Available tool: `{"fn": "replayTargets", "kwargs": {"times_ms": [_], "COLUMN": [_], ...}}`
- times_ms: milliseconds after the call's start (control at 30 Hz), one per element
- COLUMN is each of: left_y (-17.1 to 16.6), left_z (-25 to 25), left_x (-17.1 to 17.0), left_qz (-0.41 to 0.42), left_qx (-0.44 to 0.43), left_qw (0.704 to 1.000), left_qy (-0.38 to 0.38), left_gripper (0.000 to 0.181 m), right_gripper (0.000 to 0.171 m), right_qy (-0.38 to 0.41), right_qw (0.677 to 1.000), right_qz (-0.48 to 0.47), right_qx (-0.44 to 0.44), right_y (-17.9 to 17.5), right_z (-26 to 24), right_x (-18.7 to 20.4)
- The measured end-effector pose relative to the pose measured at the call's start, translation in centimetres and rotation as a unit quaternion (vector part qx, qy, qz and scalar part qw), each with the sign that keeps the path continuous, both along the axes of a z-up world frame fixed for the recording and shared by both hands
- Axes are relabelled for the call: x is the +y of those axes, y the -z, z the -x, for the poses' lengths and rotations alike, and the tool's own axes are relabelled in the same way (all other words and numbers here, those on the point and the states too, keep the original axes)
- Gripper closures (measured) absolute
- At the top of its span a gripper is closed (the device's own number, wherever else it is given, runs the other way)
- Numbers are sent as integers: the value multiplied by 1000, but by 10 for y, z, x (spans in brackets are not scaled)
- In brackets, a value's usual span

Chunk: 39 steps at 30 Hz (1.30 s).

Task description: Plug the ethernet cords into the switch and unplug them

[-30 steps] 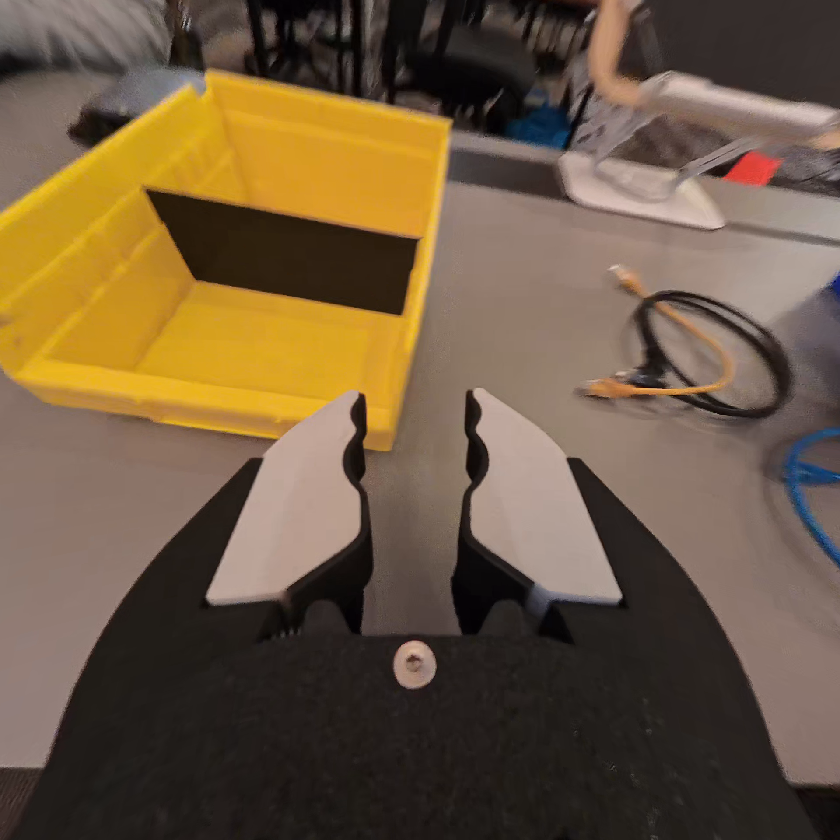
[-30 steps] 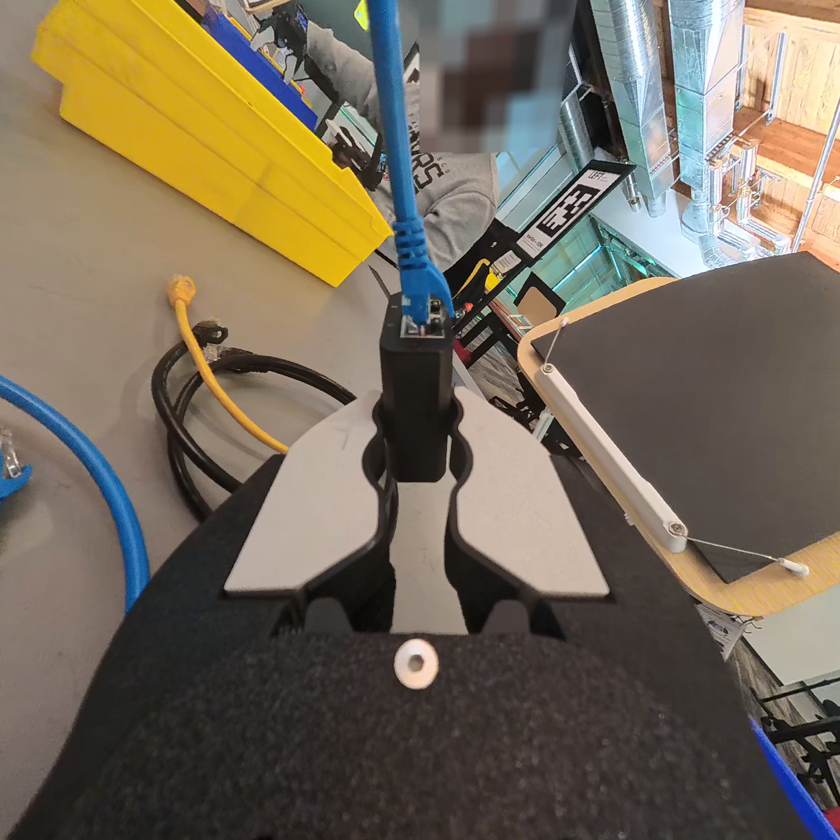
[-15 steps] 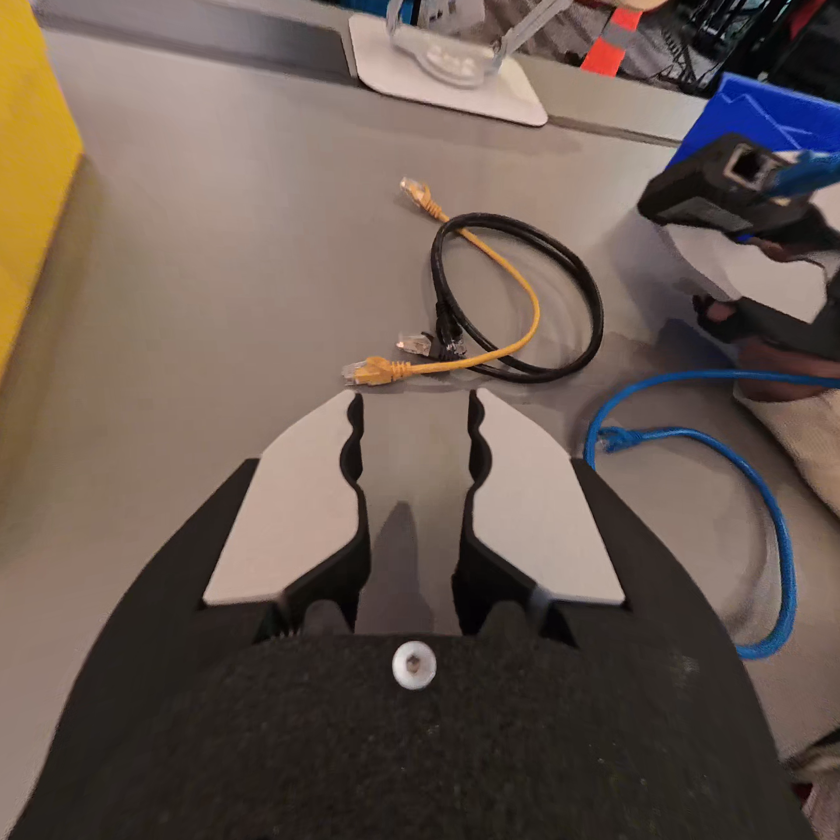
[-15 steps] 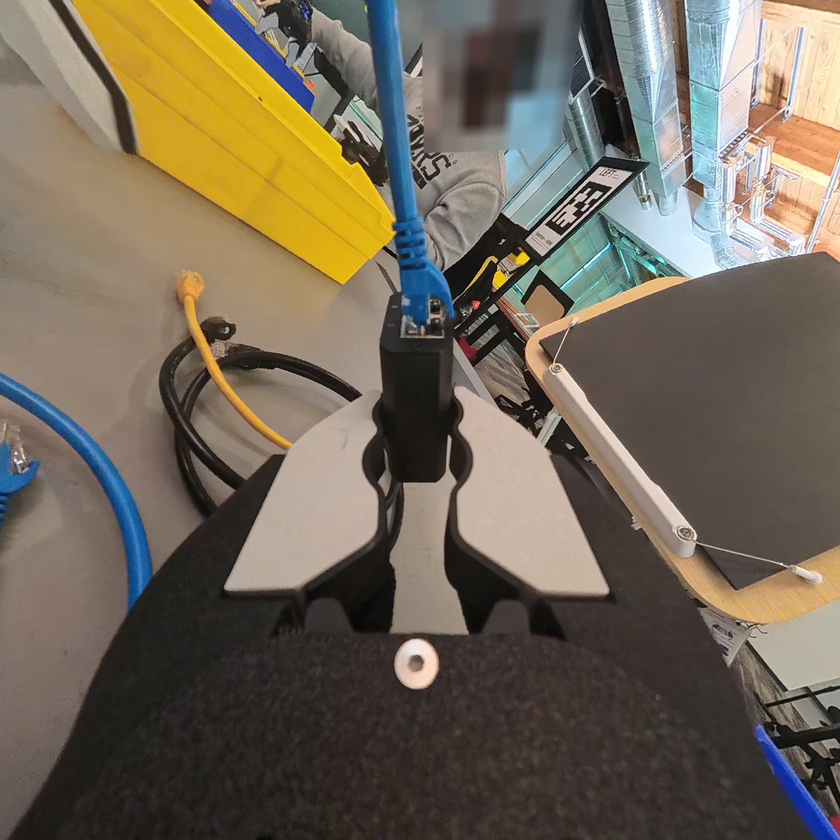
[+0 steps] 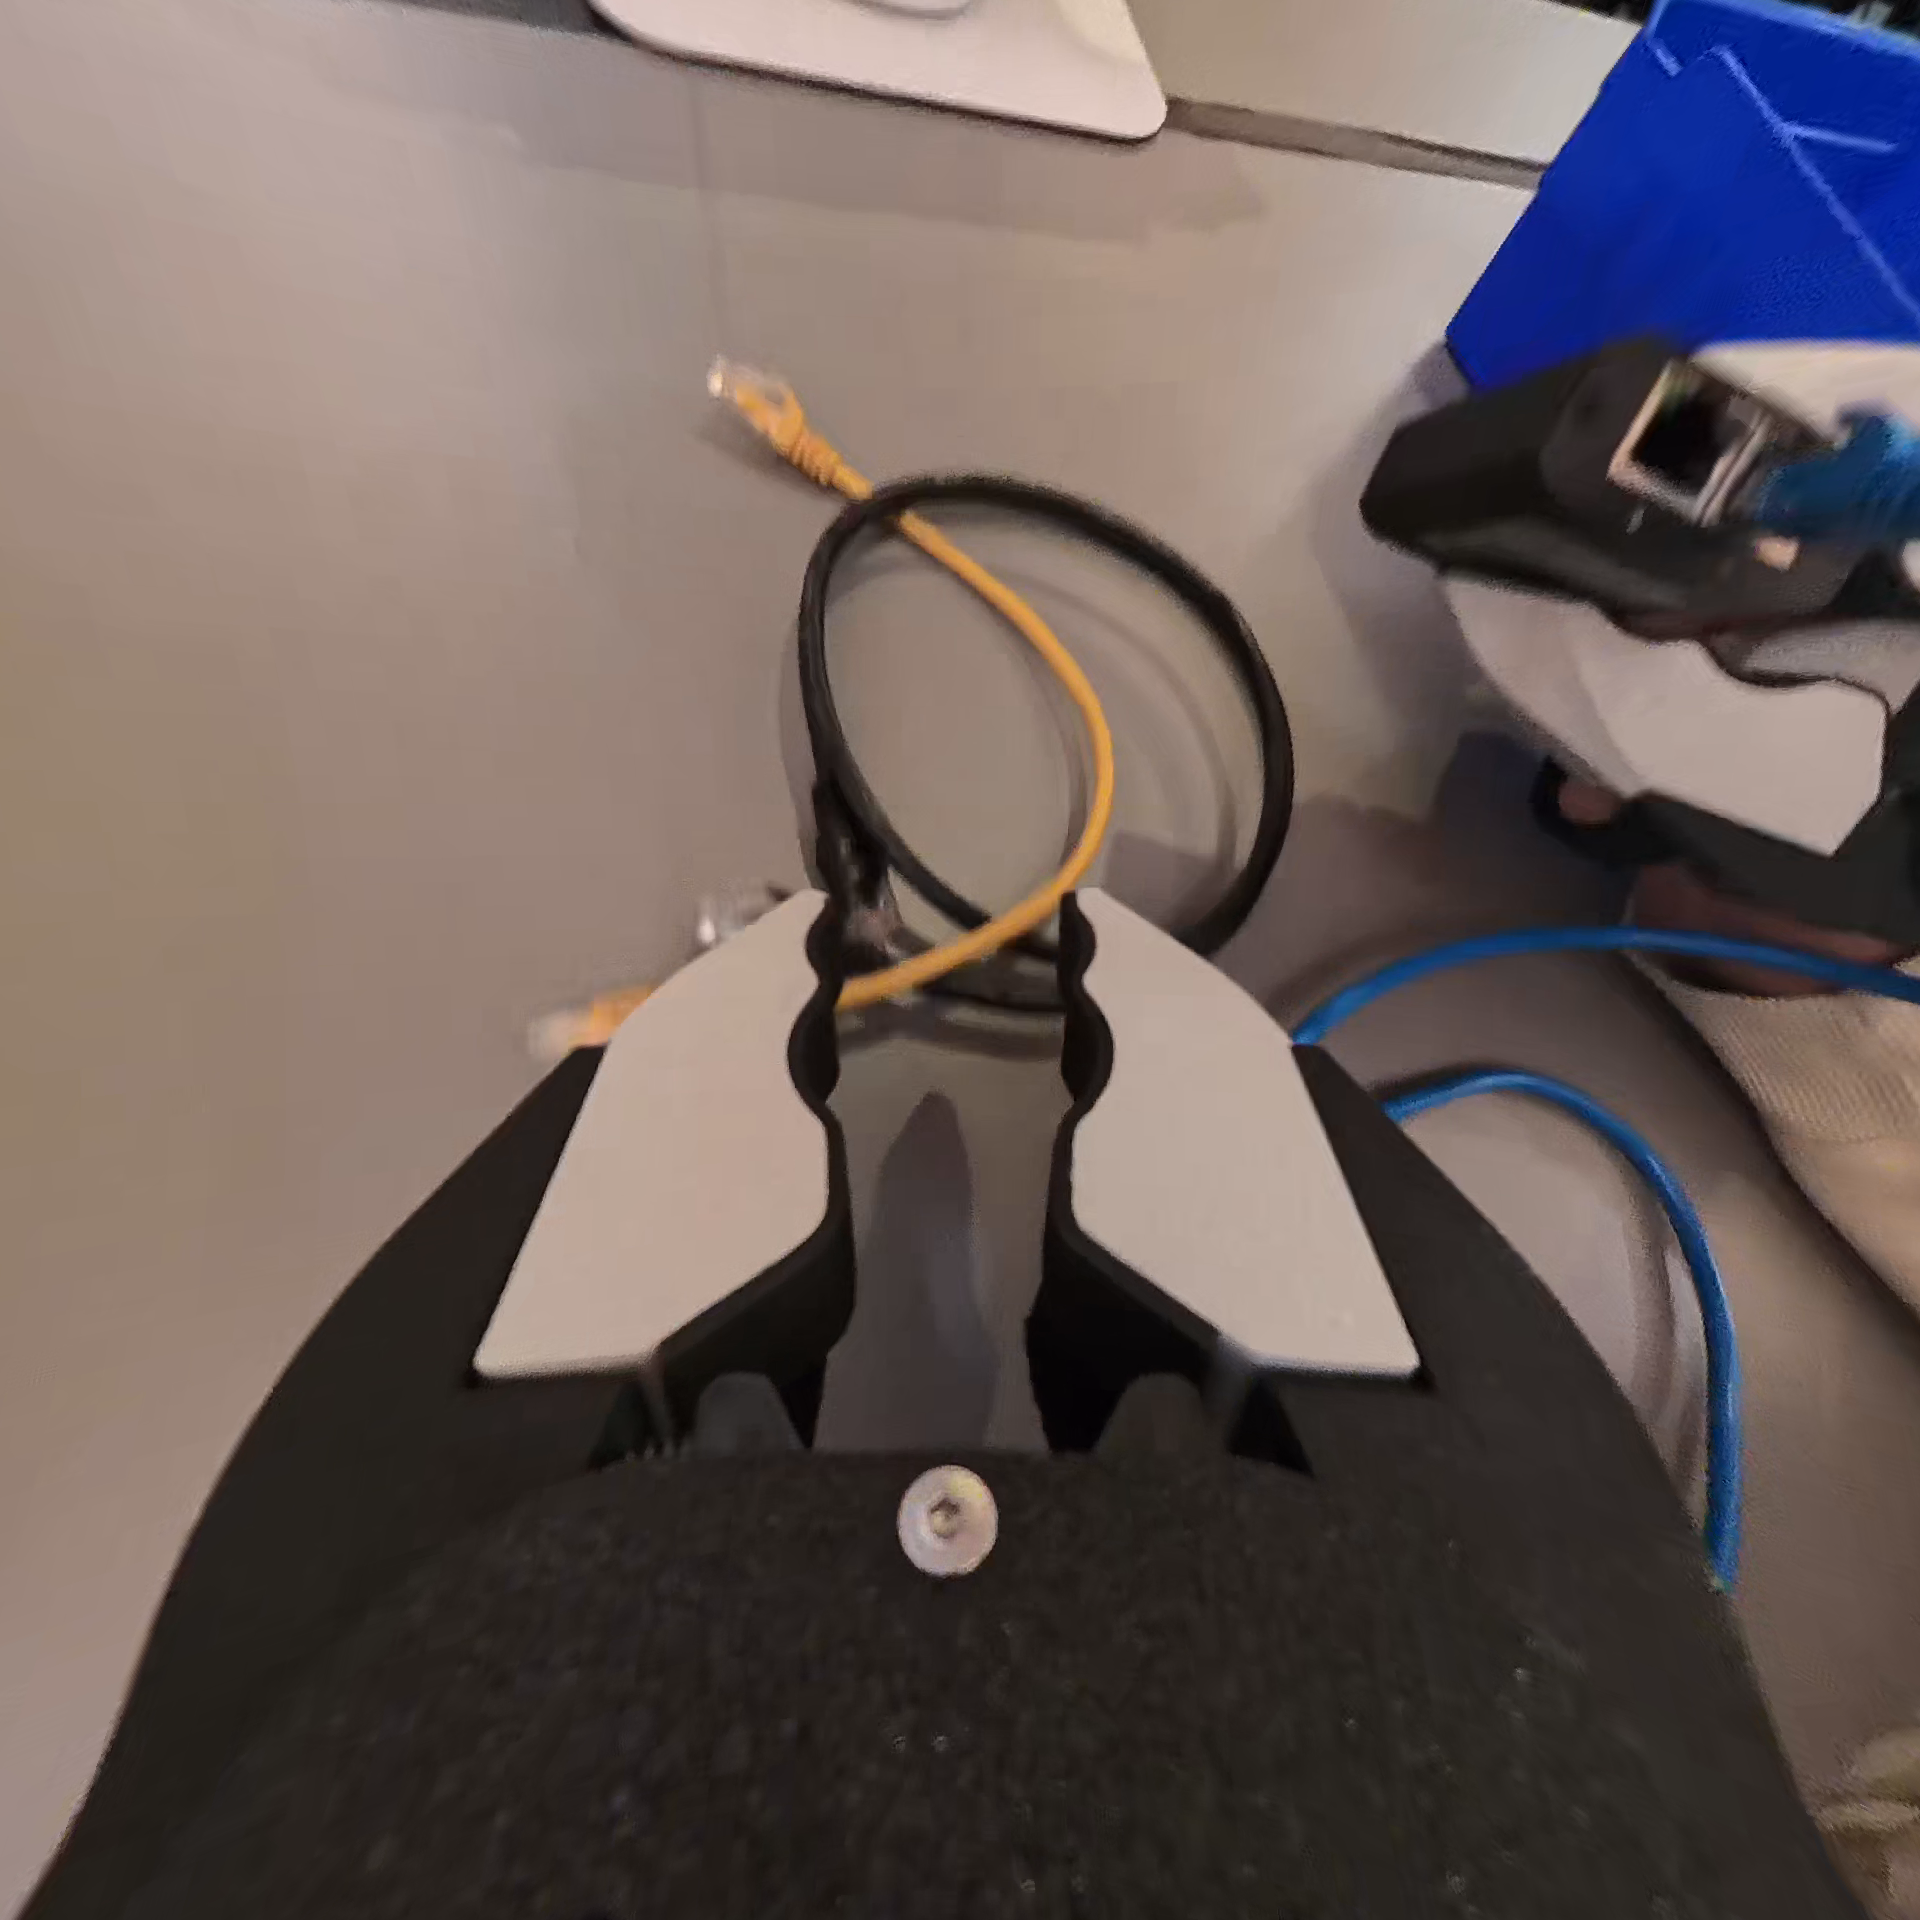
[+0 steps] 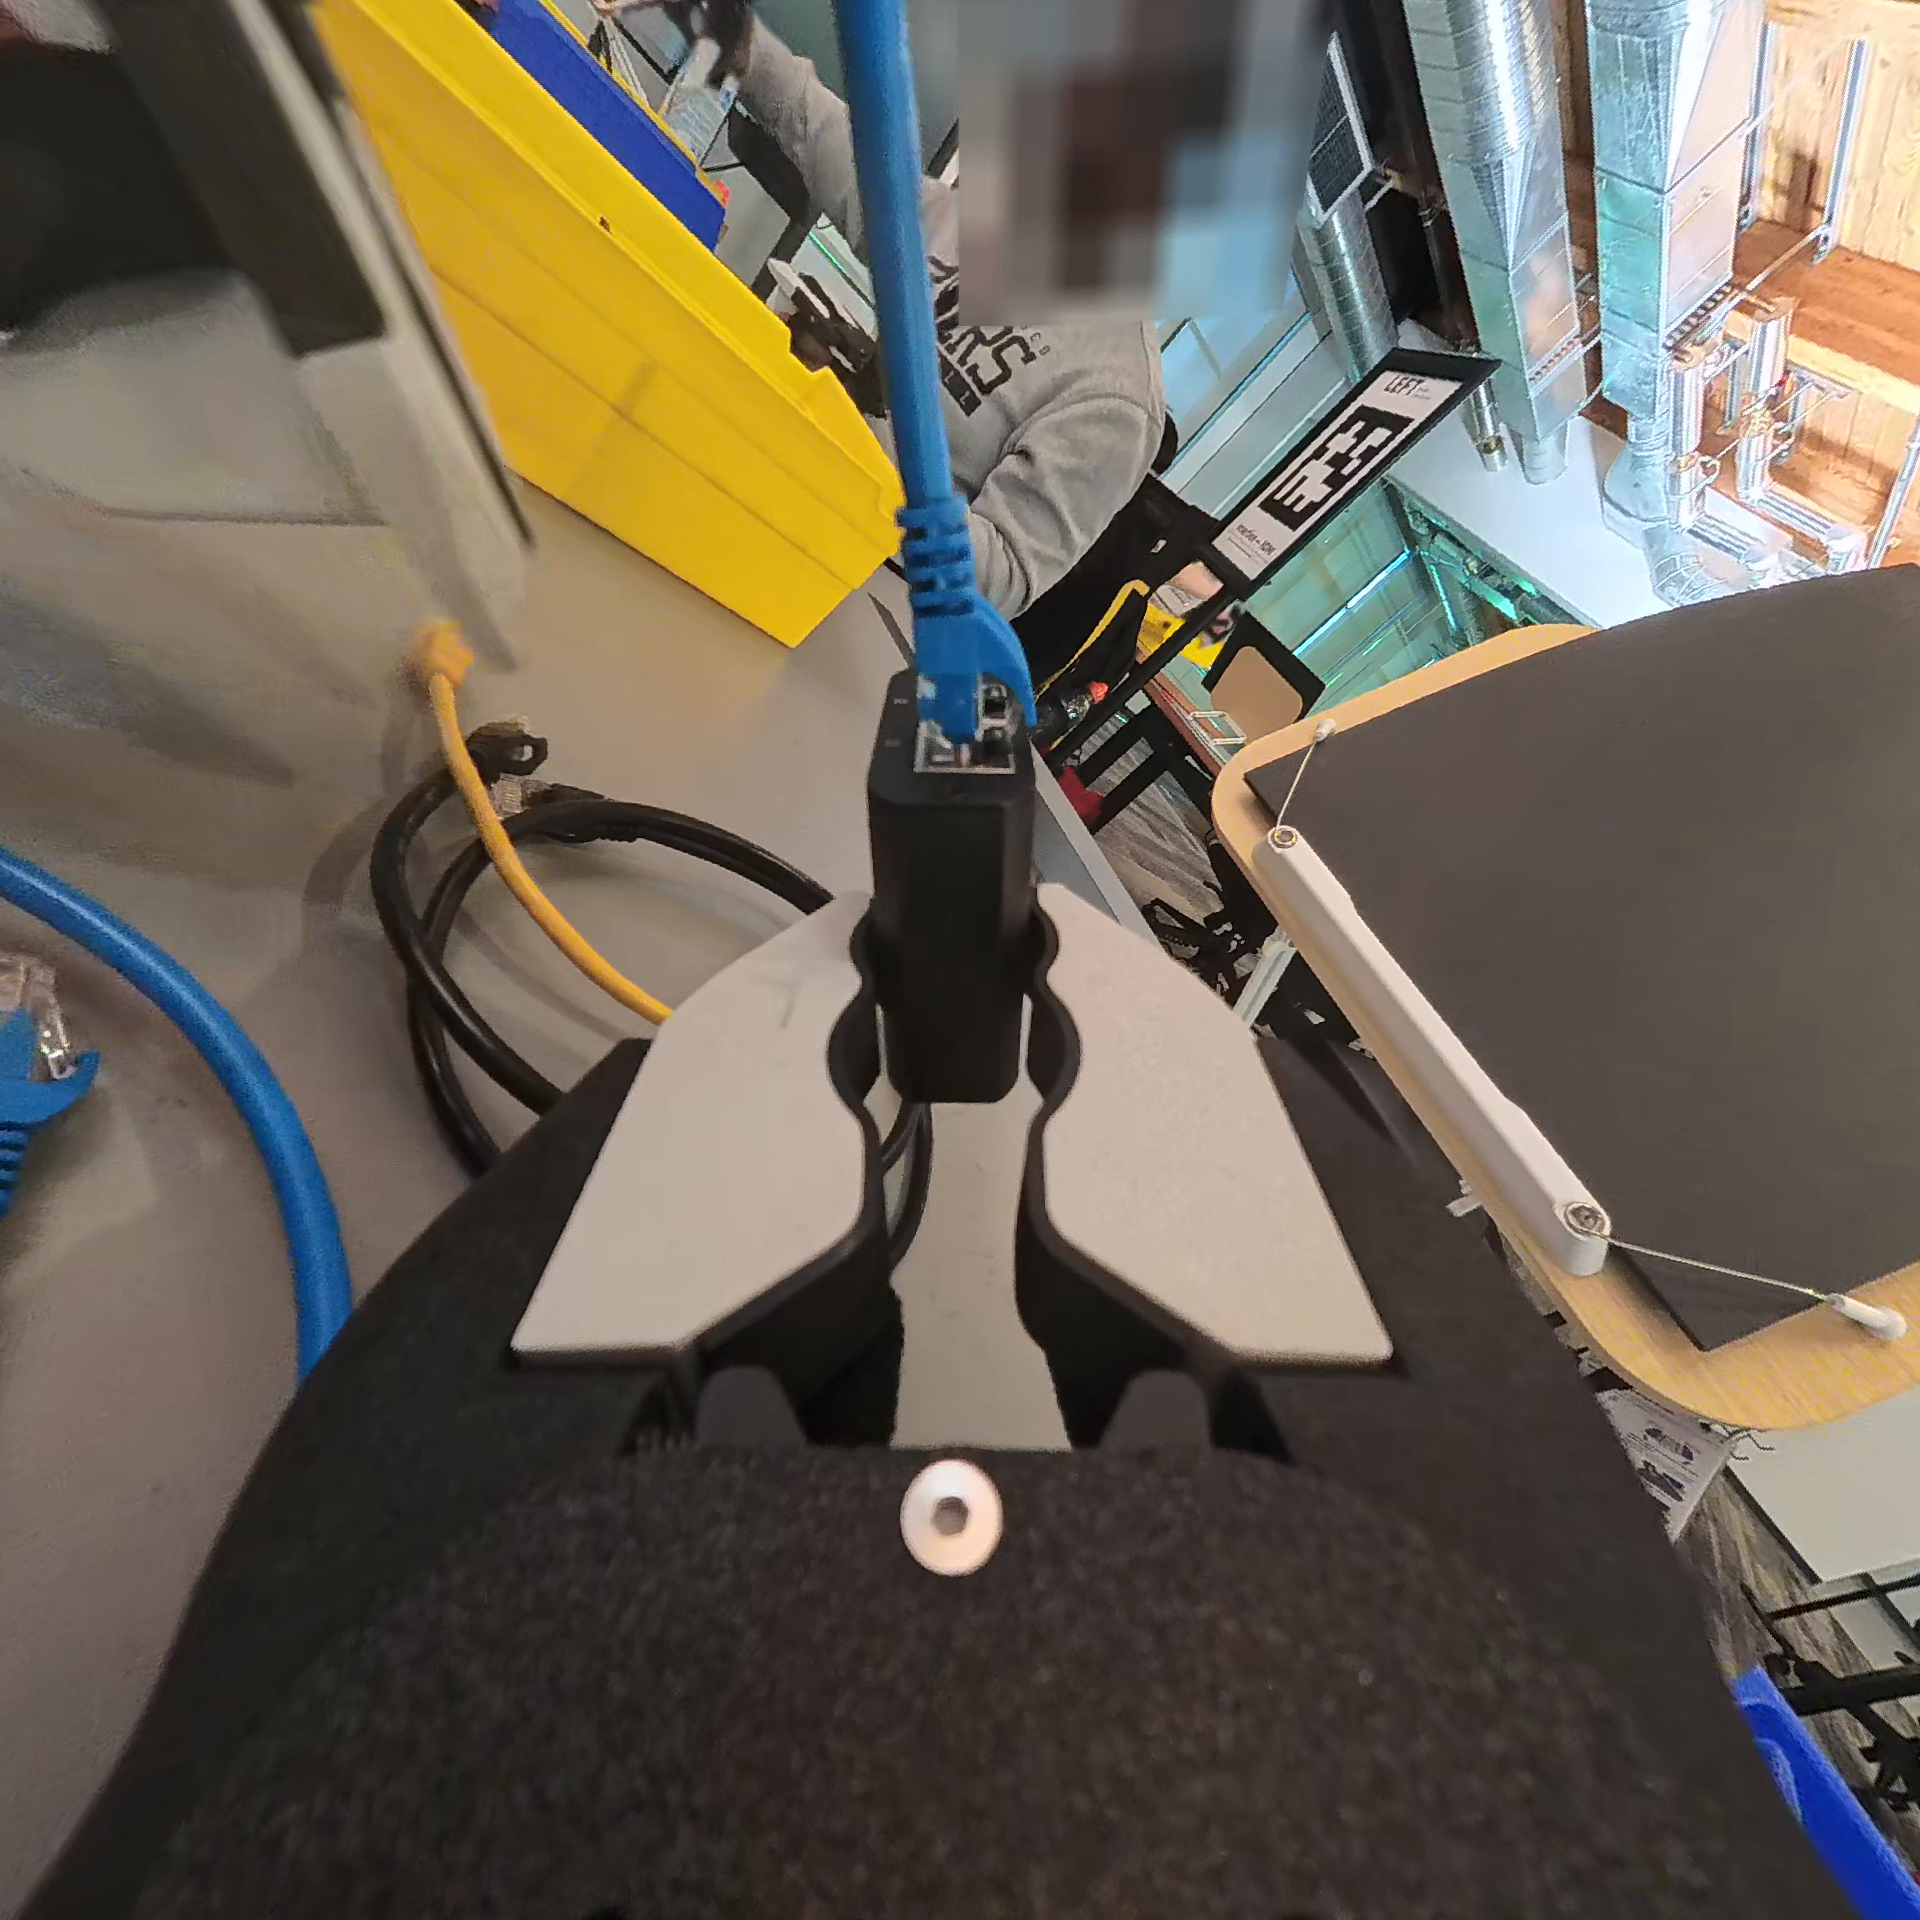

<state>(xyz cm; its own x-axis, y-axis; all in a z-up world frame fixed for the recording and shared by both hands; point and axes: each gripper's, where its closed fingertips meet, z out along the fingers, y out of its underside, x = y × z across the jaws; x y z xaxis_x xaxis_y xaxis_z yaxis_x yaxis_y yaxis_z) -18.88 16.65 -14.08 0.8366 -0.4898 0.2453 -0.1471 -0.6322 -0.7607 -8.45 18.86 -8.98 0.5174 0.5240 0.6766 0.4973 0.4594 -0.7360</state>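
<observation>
The left gripper [image 5: 943,940] hangs low over the grey bench, tilted forward and down, its two grey fingers [image 5: 686,1122] parted with a clear gap between them and nothing gripped. The right gripper [image 6: 951,961] is raised above the bench's far right side and angled upward, its fingers [image 6: 727,1132] closed against the sides of a black switch [image 6: 951,894], holding it upright.

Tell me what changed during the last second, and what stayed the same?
The left gripper, open and empty, swung right from the yellow bin and closed in on the yellow cord and black cord. The right gripper still holds the switch, blue cord plugged in.
</observation>
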Motion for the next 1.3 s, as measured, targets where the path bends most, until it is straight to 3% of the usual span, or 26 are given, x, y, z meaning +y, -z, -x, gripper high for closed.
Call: {"fn": "replayTargets", "kwargs": {"times_ms": [133,233,300,367,467,600,767,867,967,1033,1133,1300], "left_y": [-7,12,16,11,2,10,33,52,51,42,11,-39], "left_z": [-18,-34,-53,-64,-60,-51,-46,-45,-45,-45,-48,-14], "left_x": [50,86,90,75,44,3,3,-1,-1,-2,-21,-62], "left_qz": [0,74,129,151,118,73,67,118,121,109,110,183], "left_qx": [50,68,26,-15,-28,66,176,216,225,215,127,17], "left_qw": [997,992,987,982,983,968,944,921,915,913,899,817], "left_qy": [52,72,95,116,141,232,270,301,312,330,404,546], "left_gripper": [140,134,127,132,140,141,142,168,172,174,177,177], "right_gripper": [147,147,147,147,147,147,147,147,147,147,147,147], "right_qy": [-3,-3,-2,1,2,-2,-2,1,3,3,2,2], "right_qw": [1000,1000,1000,1000,1000,1000,1000,1000,1000,1000,1000,1000], "right_qz": [-2,-5,-6,-5,-2,0,-1,-1,1,2,3,6], "right_qx": [-7,-12,-12,-11,-6,-5,-7,-7,-4,-2,3,16], "right_y": [1,2,2,2,1,1,1,2,1,1,0,-3], "right_z": [3,3,3,2,1,2,2,2,0,0,0,-3], "right_x": [-1,-2,-2,-1,-1,-1,-1,-1,0,0,0,1]}}
